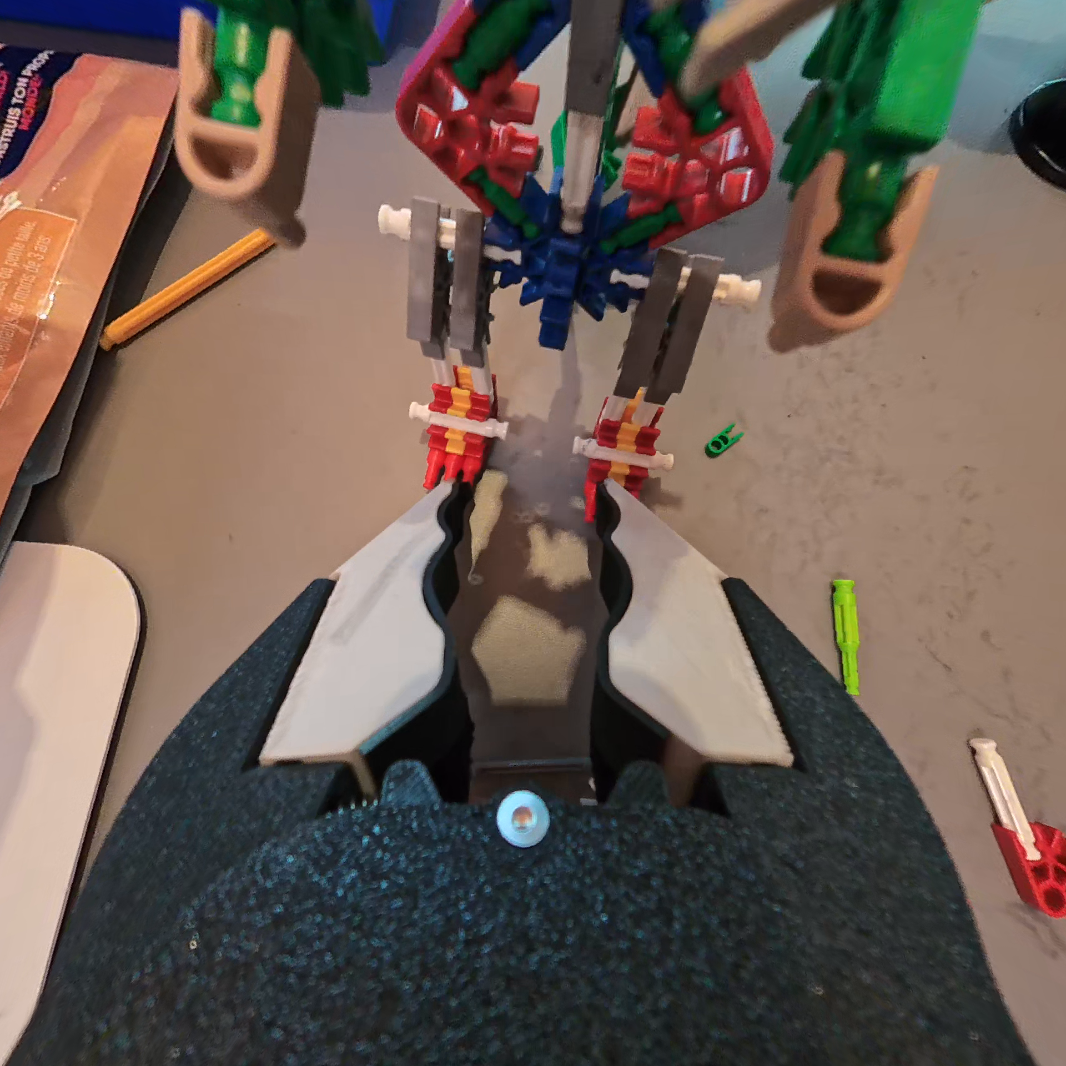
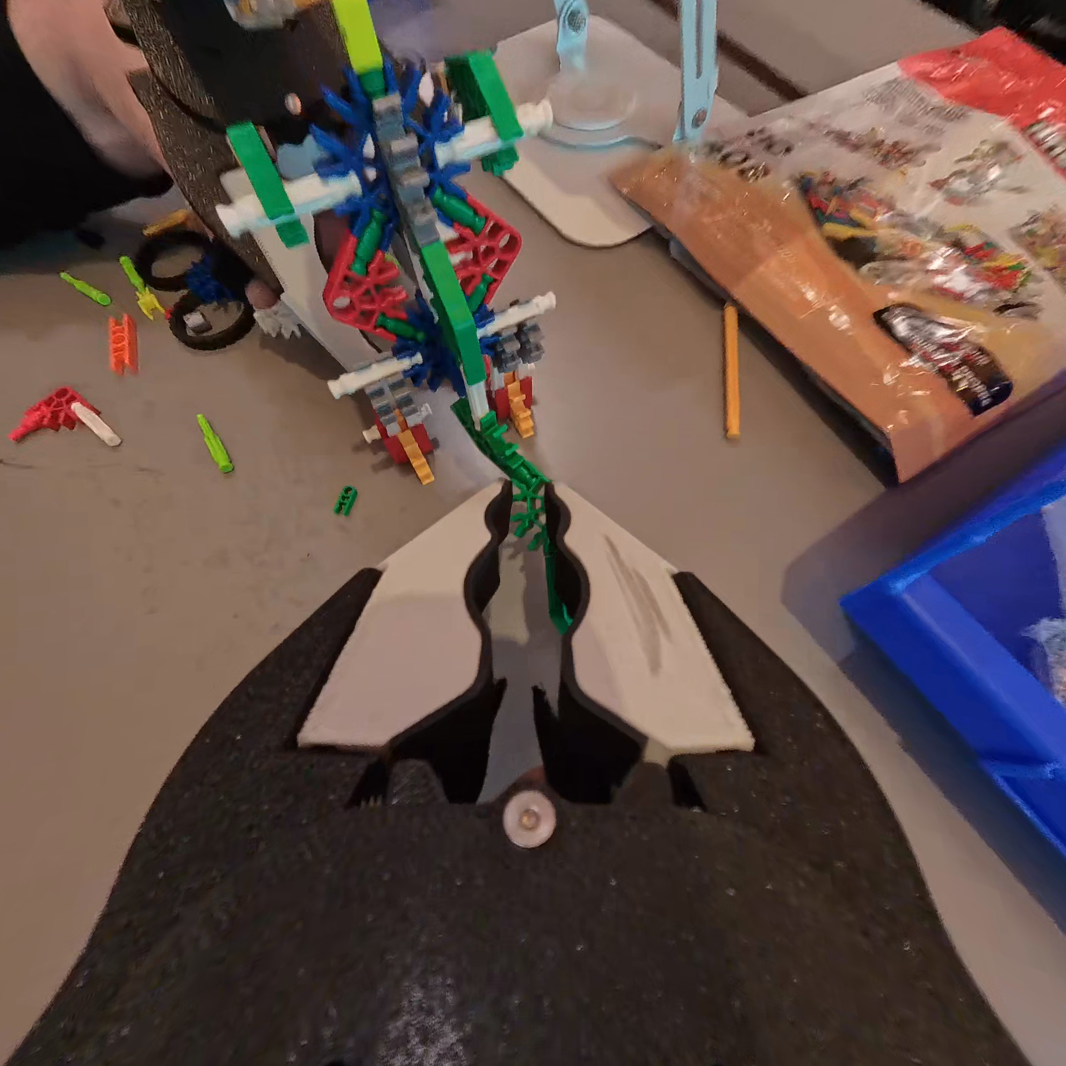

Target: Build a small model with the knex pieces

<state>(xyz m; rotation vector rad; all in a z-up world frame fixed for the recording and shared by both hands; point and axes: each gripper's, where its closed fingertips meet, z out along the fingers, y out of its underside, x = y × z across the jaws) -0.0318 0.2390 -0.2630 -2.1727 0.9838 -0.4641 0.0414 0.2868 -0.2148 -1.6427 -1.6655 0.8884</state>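
On the grey table (image 1: 288, 461), the left gripper (image 1: 528, 490) has its fingers spread apart, tips touching the red feet of the toy figure (image 1: 568, 259). Farther right, the right gripper (image 2: 528, 490) has its fingers closed on the figure's green chain (image 2: 522, 496).

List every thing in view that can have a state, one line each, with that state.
left gripper: jaws open, tips at the model's red feet.
right gripper: jaws shut on the green tail.
green tail: pinched, curving off the model.
toy model: upright on the table.
blue bin: open-topped.
orange rod: lying loose.
lime rod: lying loose.
red connector: loose, white rod plugged in.
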